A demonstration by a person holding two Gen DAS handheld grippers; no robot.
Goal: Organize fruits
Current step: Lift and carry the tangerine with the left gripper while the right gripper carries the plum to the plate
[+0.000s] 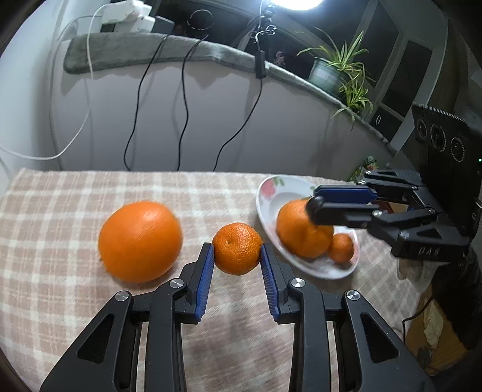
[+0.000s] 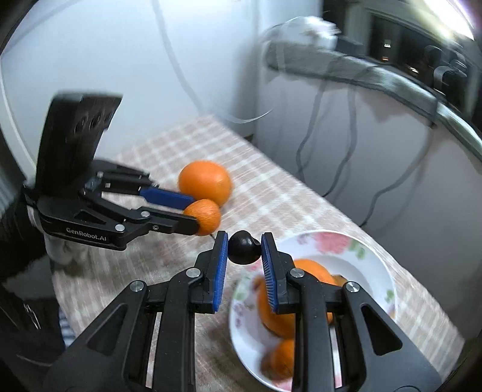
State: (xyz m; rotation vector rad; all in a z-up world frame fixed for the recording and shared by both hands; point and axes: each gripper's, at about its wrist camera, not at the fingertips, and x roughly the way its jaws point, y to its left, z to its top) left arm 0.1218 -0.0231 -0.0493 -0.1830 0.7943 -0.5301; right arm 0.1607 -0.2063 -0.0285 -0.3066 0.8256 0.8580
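Orange mandarin (image 1: 237, 248) pinched in my left tongs (image 1: 237, 256) above the checked tabletop (image 1: 60, 211); my right tongs (image 2: 244, 250) clamp a dark plum (image 2: 243, 247) beside the plate (image 2: 376, 265). Next, I judge, both fruits go right onto it.

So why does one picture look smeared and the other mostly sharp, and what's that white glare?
Right wrist view: motion blur smears the plate, the cables and the wall, while its held dark fruit stays crisp. Left wrist view: the mandarin is sharp, the big orange slightly soft; a lamp glares at the top. Both bend edges, fisheye.
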